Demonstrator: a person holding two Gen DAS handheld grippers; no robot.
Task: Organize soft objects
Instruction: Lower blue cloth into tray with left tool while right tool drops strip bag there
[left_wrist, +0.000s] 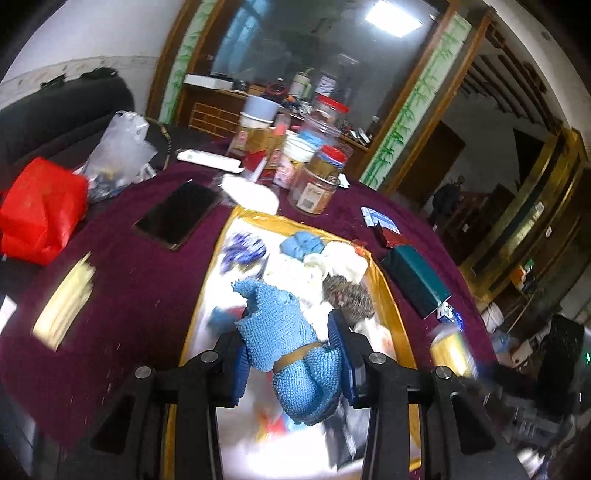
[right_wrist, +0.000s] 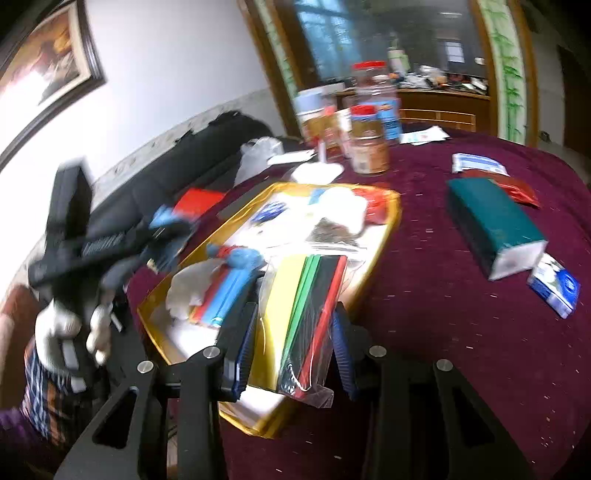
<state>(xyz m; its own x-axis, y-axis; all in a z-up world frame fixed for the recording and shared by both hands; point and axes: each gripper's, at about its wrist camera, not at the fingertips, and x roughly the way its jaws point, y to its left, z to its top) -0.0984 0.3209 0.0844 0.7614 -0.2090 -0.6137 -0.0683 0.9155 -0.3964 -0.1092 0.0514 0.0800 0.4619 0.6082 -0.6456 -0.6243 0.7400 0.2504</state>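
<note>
My left gripper (left_wrist: 291, 343) is shut on a rolled blue chenille cloth (left_wrist: 284, 332) with a tan band and holds it above the gold-rimmed tray (left_wrist: 388, 295). The tray holds a blue cloth ball (left_wrist: 301, 243), white soft items (left_wrist: 343, 258) and a grey scrubber (left_wrist: 349, 295). My right gripper (right_wrist: 293, 332) is shut on a clear bag of coloured foam sheets (right_wrist: 306, 310) over the near end of the tray (right_wrist: 393, 218). The left gripper (right_wrist: 162, 236) shows blurred at the left in the right wrist view.
A maroon cloth covers the table (right_wrist: 461, 332). A teal tissue box (right_wrist: 495, 225), a blue-white pack (right_wrist: 554, 288) and a red packet (right_wrist: 513, 188) lie right of the tray. A phone (left_wrist: 177, 214), a red bag (left_wrist: 40, 210) and jars (left_wrist: 317, 181) stand left and behind.
</note>
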